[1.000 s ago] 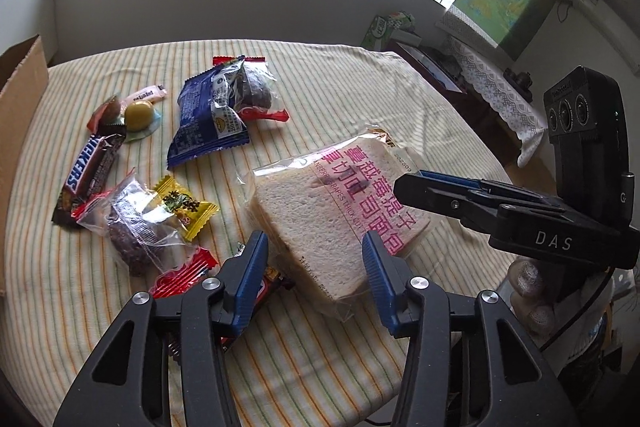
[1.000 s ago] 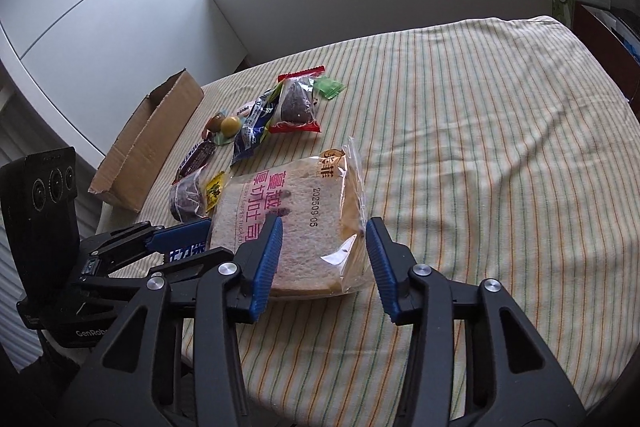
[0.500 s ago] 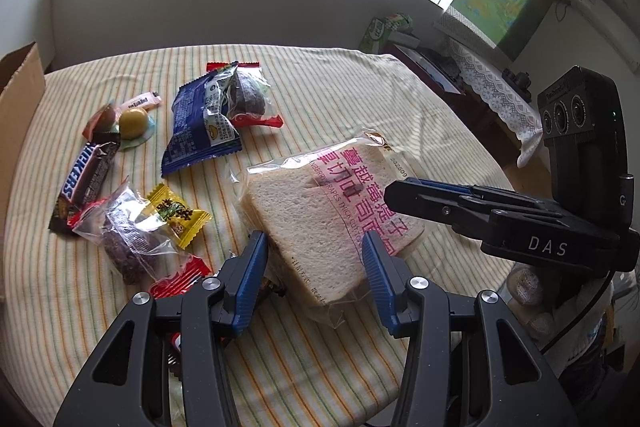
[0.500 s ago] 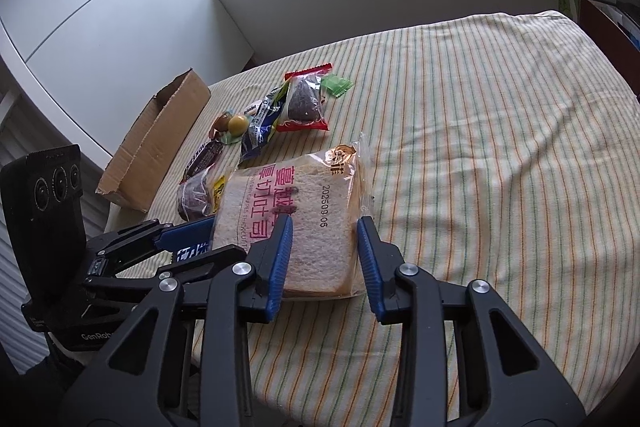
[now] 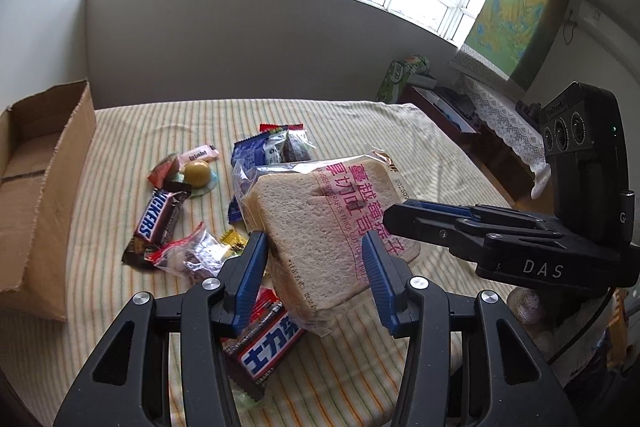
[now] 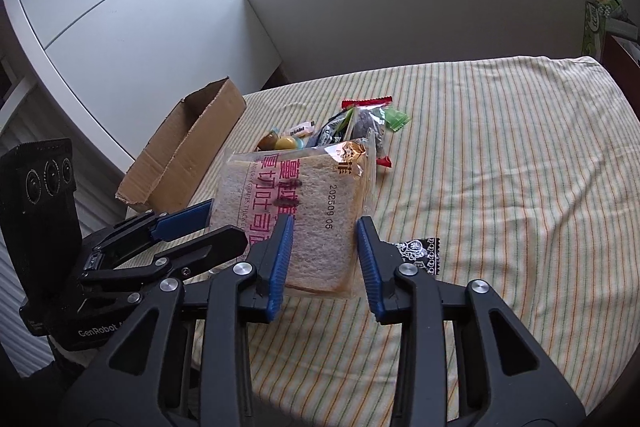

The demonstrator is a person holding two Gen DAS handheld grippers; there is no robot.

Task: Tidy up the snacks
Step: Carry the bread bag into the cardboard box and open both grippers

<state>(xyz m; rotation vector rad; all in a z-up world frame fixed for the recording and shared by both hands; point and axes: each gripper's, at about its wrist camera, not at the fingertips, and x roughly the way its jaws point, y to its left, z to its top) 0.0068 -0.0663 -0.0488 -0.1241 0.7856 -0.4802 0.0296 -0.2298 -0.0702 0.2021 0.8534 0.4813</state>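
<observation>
A clear bag of sliced bread with pink lettering (image 5: 320, 223) (image 6: 296, 203) is lifted off the striped tablecloth and tilted. My right gripper (image 6: 322, 259) is shut on its near edge; it also shows in the left wrist view (image 5: 420, 223). My left gripper (image 5: 316, 271) straddles the bag's lower corner with blue pads either side, and whether they pinch it I cannot tell; it shows in the right wrist view (image 6: 200, 223). An open cardboard box (image 5: 36, 187) (image 6: 180, 151) stands at the left.
Loose snacks lie on the cloth: a Snickers bar (image 5: 156, 219), a blue packet (image 5: 252, 155), a yellow round sweet (image 5: 197, 173), a red-and-blue bar (image 5: 268, 343) under my left gripper, a black patterned packet (image 6: 418, 253). The table edge (image 5: 472, 171) drops off at right.
The bread bag has been raised from lying flat to hanging tilted above the cloth. My right gripper closed on its edge; both grippers rose, uncovering the red-and-blue bar and the black packet.
</observation>
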